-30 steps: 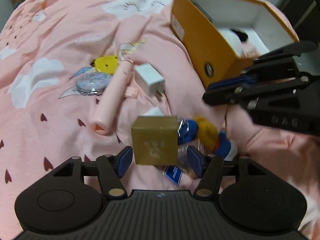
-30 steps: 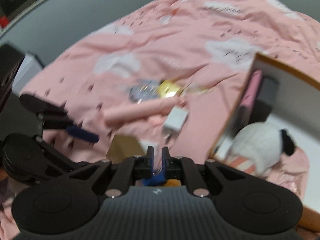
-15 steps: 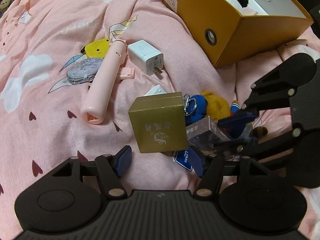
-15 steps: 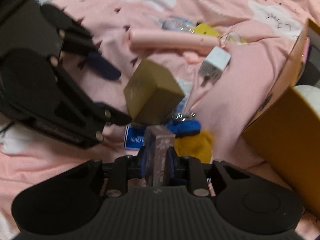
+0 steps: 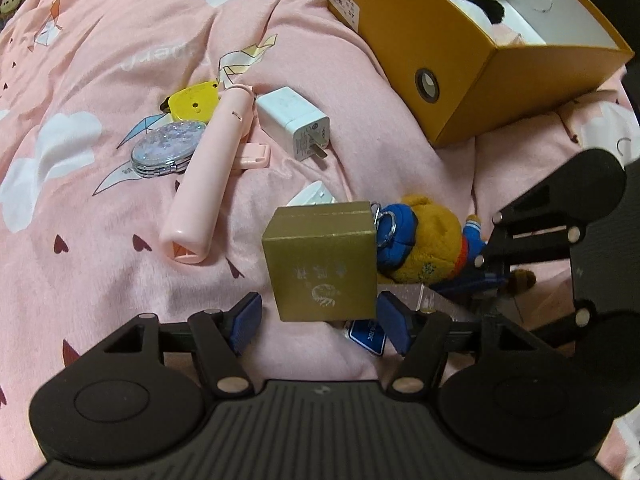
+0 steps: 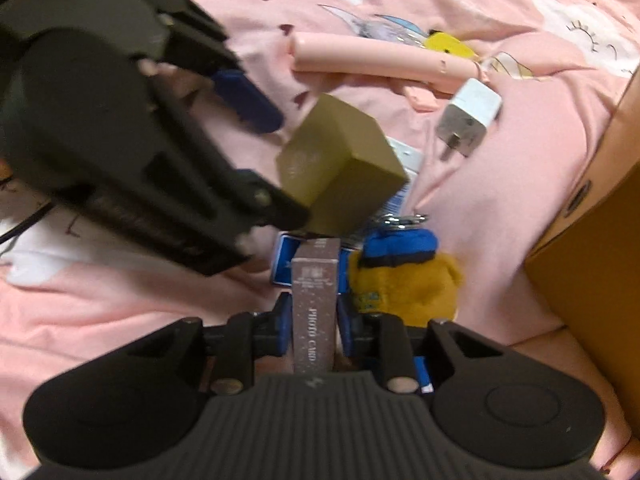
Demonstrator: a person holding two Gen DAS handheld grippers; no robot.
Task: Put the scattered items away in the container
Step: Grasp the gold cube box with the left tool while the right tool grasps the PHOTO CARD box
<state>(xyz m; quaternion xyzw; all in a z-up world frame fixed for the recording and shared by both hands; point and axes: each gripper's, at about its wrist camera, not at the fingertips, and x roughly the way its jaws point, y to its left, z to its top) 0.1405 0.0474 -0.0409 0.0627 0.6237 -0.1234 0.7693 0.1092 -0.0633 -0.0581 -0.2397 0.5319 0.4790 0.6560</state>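
Two grasps underway. Gold box sits on bed between wide-open left hand-held gripper; centre pads before closing. Right hand-held gripper pinches card box; lift clear toward orange container, beyond.

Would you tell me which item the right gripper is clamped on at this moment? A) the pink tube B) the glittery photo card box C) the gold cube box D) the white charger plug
B: the right gripper has its blue pads pressed against both sides of the glittery photo card box.
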